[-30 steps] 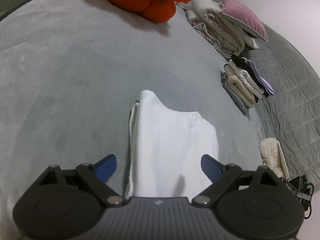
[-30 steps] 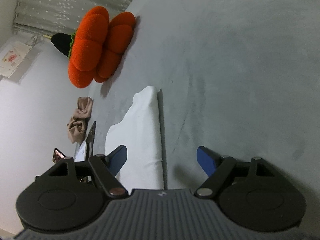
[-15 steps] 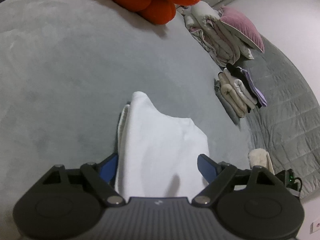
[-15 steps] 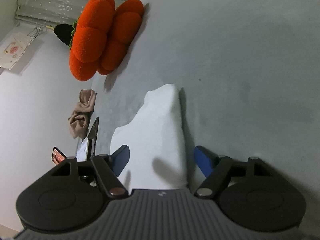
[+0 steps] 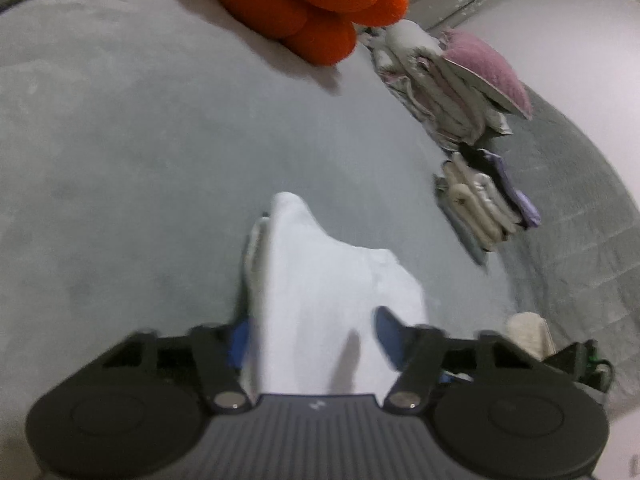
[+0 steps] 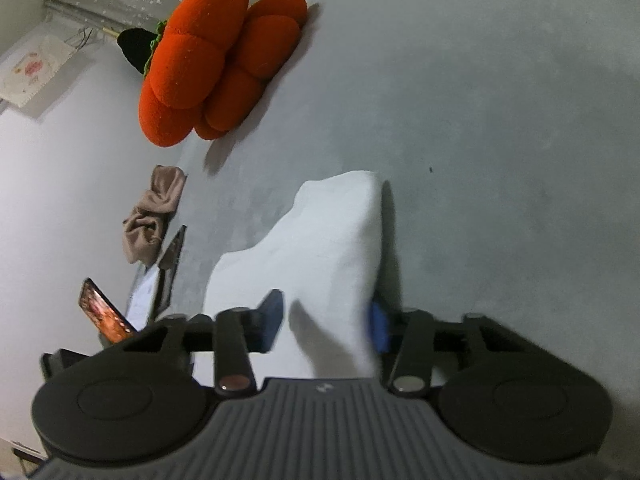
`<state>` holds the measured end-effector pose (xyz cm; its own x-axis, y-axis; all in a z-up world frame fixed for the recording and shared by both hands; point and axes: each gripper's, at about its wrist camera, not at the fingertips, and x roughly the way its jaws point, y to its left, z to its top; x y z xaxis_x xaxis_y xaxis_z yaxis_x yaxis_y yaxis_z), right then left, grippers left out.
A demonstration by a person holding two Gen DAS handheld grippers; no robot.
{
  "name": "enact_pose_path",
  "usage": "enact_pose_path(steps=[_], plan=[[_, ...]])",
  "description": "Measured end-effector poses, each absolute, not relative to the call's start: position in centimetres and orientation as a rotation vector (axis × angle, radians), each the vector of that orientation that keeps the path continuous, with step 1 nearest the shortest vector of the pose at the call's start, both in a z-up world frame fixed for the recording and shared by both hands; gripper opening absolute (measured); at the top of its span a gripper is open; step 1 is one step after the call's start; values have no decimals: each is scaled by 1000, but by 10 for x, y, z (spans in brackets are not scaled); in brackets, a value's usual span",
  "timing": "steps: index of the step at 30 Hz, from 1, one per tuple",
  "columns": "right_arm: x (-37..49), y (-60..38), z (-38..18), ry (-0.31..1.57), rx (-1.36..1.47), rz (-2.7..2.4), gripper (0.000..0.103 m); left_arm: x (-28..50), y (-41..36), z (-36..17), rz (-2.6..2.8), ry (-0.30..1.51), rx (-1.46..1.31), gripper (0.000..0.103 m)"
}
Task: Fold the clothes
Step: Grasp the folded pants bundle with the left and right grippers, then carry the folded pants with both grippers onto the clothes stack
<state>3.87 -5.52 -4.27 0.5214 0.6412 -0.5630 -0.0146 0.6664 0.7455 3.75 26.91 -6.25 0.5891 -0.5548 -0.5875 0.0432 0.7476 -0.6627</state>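
White folded garment (image 5: 320,292) lying on grey bed cover (image 5: 120,160), straddled by both grippers. Left gripper (image 5: 316,332) narrowed onto the cloth, blue pads (image 5: 390,330) pressed against either side of the fold, the left pad half buried behind the fabric; gripping the garment. Right gripper (image 6: 324,320) likewise closed in on the same white garment (image 6: 320,248), pads (image 6: 272,316) touching the cloth on both sides. Near end of the garment hidden under each gripper body; far end rising to a soft peak ahead of the fingers. Motion blur softening edges in the left view, layers along the left edge of the fold hard to separate.

Farther ahead of both grippers, orange pumpkin cushion (image 5: 304,0), cut off at the top in the left view, whole in the right view (image 6: 216,64) with green and black stem. Only in the left view, to the right: stack of folded clothes (image 5: 484,208), pile of bedding with pink pillow (image 5: 484,68), quilted grey blanket (image 5: 572,232). Only in the right view, to the left: crumpled beige cloth (image 6: 152,212), phone with lit screen (image 6: 104,316).
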Motion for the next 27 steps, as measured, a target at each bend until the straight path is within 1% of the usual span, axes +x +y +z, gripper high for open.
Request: enact_pose_path(steps=[2, 3, 5, 8, 17, 20, 27], plan=[[36, -53, -43, 941, 714, 433, 26, 34, 270, -64, -350, 868, -628, 31], [34, -52, -42, 931, 693, 437, 23, 32, 270, -64, -343, 860, -626, 30], [31, -50, -40, 910, 660, 443, 23, 30, 270, -64, -334, 844, -625, 23], [29, -47, -40, 883, 642, 453, 20, 25, 264, -60, -313, 822, -601, 19], [28, -55, -19, 807, 604, 479, 18, 16, 241, -30, -311, 733, -565, 17], [32, -54, -6, 771, 568, 476, 18, 21, 227, -21, -321, 715, -536, 17], [49, -89, 16, 712, 543, 446, 18, 44, 191, 1, -350, 689, -493, 17]])
